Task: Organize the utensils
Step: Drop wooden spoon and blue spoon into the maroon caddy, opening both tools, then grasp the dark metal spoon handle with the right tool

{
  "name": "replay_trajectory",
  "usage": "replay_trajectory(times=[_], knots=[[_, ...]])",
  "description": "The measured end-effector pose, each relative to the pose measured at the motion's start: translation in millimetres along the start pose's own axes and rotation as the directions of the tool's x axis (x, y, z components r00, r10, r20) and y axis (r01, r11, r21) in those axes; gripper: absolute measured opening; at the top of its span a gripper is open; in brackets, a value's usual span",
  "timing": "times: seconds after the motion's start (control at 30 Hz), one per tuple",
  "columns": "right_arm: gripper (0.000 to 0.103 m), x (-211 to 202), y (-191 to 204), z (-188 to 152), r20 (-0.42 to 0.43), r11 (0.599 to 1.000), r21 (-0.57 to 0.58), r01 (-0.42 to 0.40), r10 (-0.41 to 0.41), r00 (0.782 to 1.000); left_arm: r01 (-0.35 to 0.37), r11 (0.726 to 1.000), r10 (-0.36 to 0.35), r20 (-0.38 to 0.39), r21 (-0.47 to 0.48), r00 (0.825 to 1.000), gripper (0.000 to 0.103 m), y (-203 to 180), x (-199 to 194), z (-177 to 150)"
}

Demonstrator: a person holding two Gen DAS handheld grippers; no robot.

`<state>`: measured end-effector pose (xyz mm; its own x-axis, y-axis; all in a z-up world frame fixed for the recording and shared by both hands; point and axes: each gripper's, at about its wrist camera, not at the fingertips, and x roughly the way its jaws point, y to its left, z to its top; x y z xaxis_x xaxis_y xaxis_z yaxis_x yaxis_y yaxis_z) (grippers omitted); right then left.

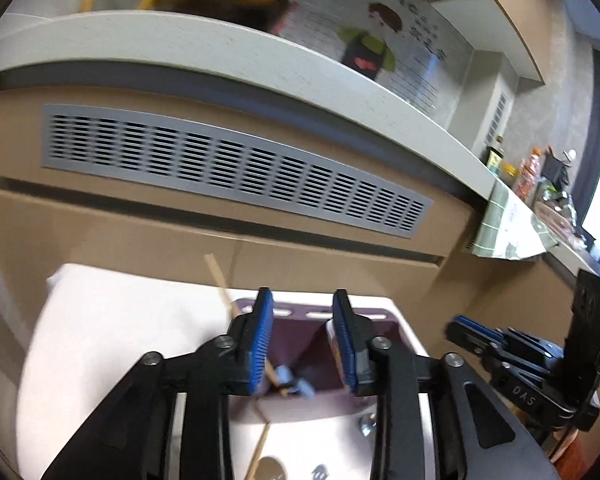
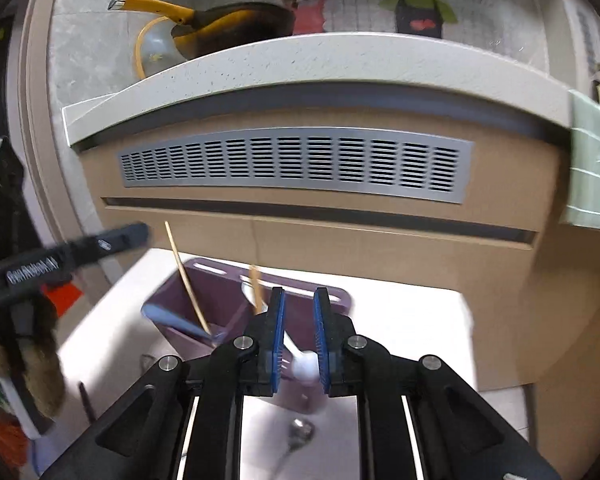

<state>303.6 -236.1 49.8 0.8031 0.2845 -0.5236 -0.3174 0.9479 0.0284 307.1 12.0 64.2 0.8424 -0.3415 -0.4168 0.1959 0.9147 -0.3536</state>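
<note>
My left tongs [image 1: 302,342] stand released above the purple holder [image 2: 220,308] on the white table [image 2: 412,320]; right tongs [image 2: 300,340] parted, seemingly empty; chopsticks [image 2: 186,280] lean inside, so a careless sweep could topple the holder; a metal spoon [image 2: 300,432] waits outside.

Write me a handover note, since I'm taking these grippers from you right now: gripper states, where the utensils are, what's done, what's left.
Left gripper: open, nothing between its pads, over the purple holder.
Right gripper: jaws apart, a white utensil between them; grip unclear.
Done: a chopstick and a blue-handled utensil lean in the holder's left compartment; a second chopstick stands in the middle.
Left: a metal spoon and another chopstick lie on the white table in front of the holder.
</note>
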Motion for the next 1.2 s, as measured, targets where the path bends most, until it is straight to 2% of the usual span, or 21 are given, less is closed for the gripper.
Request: replay_trajectory(times=[0.07,0.13,0.23,0.33,0.43,0.57,0.73,0.87,0.97,1.07,1.13,1.2], knots=[[0.014,-8.0,-3.6,-18.8,-0.016,1.0,0.002,0.009,-0.009,1.0,-0.047,0.999,0.046,0.012,0.012,0.999,0.039,3.0,-16.7,-16.1],[0.014,-10.8,-4.7,-31.7,-0.052,1.0,-0.003,0.022,-0.023,0.998,-0.07,0.997,0.07,-0.016,0.014,0.997,0.041,6.0,-26.5,-32.8],[0.014,-16.2,-1.2,-63.1,-0.119,1.0,-0.01,-0.005,0.004,0.993,-0.088,0.996,0.089,-0.052,0.017,0.995,0.041,5.3,-44.6,-64.8],[0.014,-22.2,9.9,-94.2,-0.166,1.0,-0.027,-0.013,0.008,0.986,-0.139,0.989,0.142,-0.074,0.046,0.987,0.041,2.2,-57.9,-94.5],[0.014,-30.4,25.2,-119.6,-0.193,0.998,-0.069,-0.01,-0.003,0.981,-0.18,0.981,0.186,-0.107,0.066,0.977,0.041,7.4,-67.7,-116.8],[0.014,-35.5,37.9,-144.2,-0.237,0.995,-0.092,-0.03,0.008,0.972,-0.199,0.977,0.208,-0.152,0.07,0.966,0.041,18.6,-72.8,-131.1],[0.014,-28.0,44.8,-156.9,-0.285,0.996,-0.069,-0.055,0.033,0.958,-0.212,0.976,0.218,-0.173,0.049,0.961,0.041,32.0,-79.6,-142.8],[0.014,-29.7,51.0,-154.2,-0.278,0.996,-0.069,-0.064,0.042,0.96,-0.217,0.976,0.219,-0.192,0.03,0.957,0.041,39.6,-78.7,-145.8],[0.014,-30.8,50.1,-149.8,-0.263,0.996,-0.03,-0.082,0.071,0.962,-0.137,0.99,0.139,-0.248,0.025,0.959,0.041,33.5,-68.8,-150.5],[0.014,-27.9,50.5,-146.5,-0.26,0.995,0.009,-0.103,0.102,0.96,-0.093,0.993,0.108,-0.282,0.066,0.953,0.041,19.2,-61.1,-157.2],[0.015,-23.2,55.2,-144.7,-0.279,0.991,0.012,-0.132,0.131,0.951,-0.114,0.989,0.135,-0.274,0.089,0.952,0.041,14.0,-60.3,-158.5],[0.015,-13.4,64.0,-140.6,-0.309,0.984,-0.002,-0.176,0.167,0.936,-0.161,0.985,0.173,-0.256,0.064,0.951,0.041,22.1,-64.0,-154.2]])
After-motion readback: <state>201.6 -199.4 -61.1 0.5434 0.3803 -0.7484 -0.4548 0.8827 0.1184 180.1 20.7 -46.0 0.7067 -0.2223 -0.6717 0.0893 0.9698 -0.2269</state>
